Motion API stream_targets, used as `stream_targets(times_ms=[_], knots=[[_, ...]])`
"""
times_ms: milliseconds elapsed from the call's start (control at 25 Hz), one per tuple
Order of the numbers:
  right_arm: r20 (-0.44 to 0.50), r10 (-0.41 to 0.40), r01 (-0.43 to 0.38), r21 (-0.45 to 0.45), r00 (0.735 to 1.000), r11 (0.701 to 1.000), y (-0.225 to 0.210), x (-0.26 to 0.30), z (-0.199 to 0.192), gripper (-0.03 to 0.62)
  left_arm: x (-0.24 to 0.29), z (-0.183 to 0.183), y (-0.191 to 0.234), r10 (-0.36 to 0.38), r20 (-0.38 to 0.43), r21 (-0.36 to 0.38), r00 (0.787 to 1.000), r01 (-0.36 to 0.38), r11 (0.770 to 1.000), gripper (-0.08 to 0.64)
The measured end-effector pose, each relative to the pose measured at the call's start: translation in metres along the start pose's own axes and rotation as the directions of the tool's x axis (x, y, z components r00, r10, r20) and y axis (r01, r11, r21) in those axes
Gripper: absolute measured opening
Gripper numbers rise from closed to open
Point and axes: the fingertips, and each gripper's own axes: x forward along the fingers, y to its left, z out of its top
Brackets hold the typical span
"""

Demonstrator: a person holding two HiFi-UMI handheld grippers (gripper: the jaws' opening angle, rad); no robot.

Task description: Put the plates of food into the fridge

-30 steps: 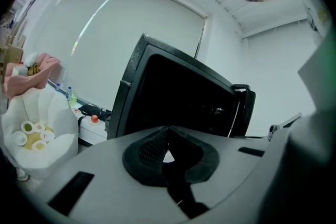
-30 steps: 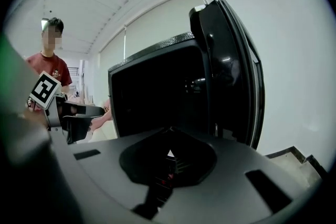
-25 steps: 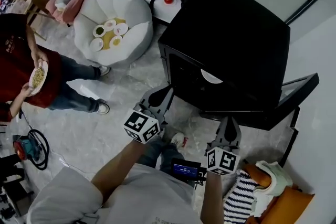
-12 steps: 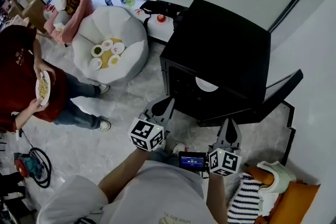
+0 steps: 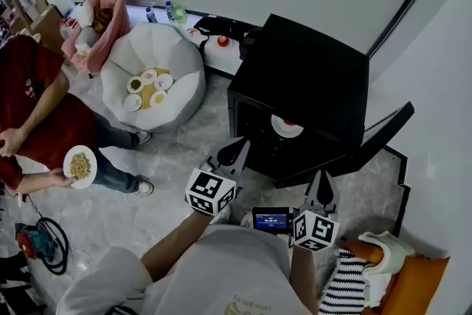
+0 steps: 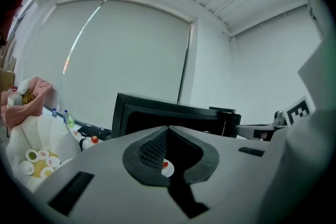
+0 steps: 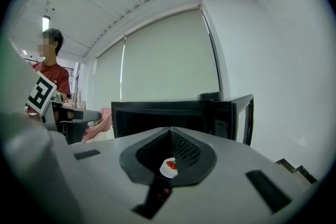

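Note:
The black fridge (image 5: 310,85) stands with its door (image 5: 383,133) swung open to the right. Inside it lies a white plate with red food (image 5: 286,126), also seen past the jaws in both gripper views (image 6: 167,167) (image 7: 169,166). My left gripper (image 5: 237,147) is shut and holds nothing, a short way in front of the fridge opening. My right gripper (image 5: 322,179) is also shut and holds nothing, near the door's lower edge. Several small plates of food (image 5: 147,88) sit on a white beanbag (image 5: 181,66) at the left. A person in red holds another plate of food (image 5: 80,166).
The person in red (image 5: 37,107) stands on the marble floor at the left. A low white shelf with bottles (image 5: 173,11) runs along the far wall. A power tool with a coiled cord (image 5: 37,243) lies at the lower left. An orange seat with striped cloth (image 5: 369,277) sits at the lower right.
The person in red has lowered the plate from chest height and holds it out in one hand. Both grippers stay shut in front of the fridge; the view has shifted slightly.

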Motion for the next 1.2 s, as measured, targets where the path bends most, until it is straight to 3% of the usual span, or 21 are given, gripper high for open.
stream_targets(times_ms=[800, 1200], knots=[[-0.031, -0.008, 0.008, -0.027, 0.999, 1.000, 0.0048, 0.0001, -0.0028, 0.009, 0.0001, 0.0011, 0.0088, 0.008, -0.012, 0.008, 1.000, -0.008, 1.000, 0.005], [-0.038, -0.012, 0.013, 0.008, 0.999, 1.000, 0.0015, -0.0005, -0.0058, 0.009, 0.0023, -0.0021, 0.0046, 0.001, -0.025, 0.015, 1.000, -0.001, 1.000, 0.005]])
